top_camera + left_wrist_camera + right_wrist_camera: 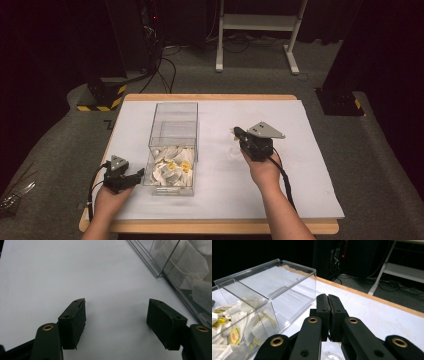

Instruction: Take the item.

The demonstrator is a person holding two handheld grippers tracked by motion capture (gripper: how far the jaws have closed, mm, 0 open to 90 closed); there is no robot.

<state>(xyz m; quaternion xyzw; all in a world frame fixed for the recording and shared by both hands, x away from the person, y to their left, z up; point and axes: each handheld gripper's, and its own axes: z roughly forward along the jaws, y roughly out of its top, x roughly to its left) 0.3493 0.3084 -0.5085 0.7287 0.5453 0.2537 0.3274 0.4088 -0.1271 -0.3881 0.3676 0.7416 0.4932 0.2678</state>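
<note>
1. High view: nearest the camera, two forearms come in from the bottom edge. The left gripper (136, 176) rests low on the white sheet (300, 165), its jaws apart and pointing at the near left corner of the clear box (173, 148), just beside it. The box stands left of the middle of the table (210, 97); its near half holds a heap of white sachets (170, 170) (some with yellow marks), and the far half looks bare. The right gripper (236, 132) sits well right of the box, jaws clenched, with nothing seen between them. A small clear thing (234, 151) lies on the sheet just by that hand; what it is I cannot tell.

2. Left gripper view: the two black jaws stand released, wide apart over bare sheet (75, 270), gripping nothing. The box (175, 272) wall runs along the upper right, with sachets (195, 267) behind it.

3. Right gripper view: the jaws are pressed together, pad against pad, empty. The box (274, 287) is to their left, with sachets (237, 327) piled in its nearer compartment. The table's wooden edge (372, 297) runs beyond.
</note>
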